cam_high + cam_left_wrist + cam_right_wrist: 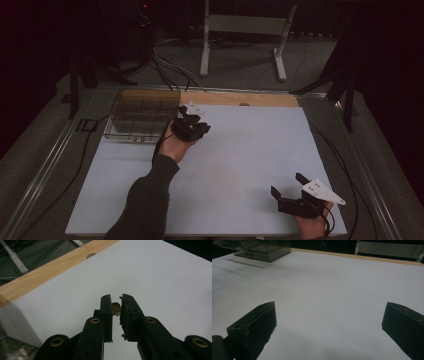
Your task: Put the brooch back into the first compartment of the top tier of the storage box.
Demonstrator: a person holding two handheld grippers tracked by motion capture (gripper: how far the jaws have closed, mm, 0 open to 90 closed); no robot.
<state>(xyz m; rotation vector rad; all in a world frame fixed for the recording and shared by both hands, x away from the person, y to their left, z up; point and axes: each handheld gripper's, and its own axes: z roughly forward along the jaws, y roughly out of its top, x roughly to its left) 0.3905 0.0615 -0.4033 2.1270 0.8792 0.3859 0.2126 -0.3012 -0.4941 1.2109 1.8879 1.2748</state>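
The white table (240,165) carries a clear compartment box (142,116) at its far left corner, along the wooden far edge. The person's left forearm (147,197) reaches forward from the near edge, its hand raising the left gripper (200,127) just beside the box's right side. Its jaws are clamped on a small brass-coloured piece (116,309). The right gripper (289,183) sits low at the near right corner, jaws wide apart with nothing between them.
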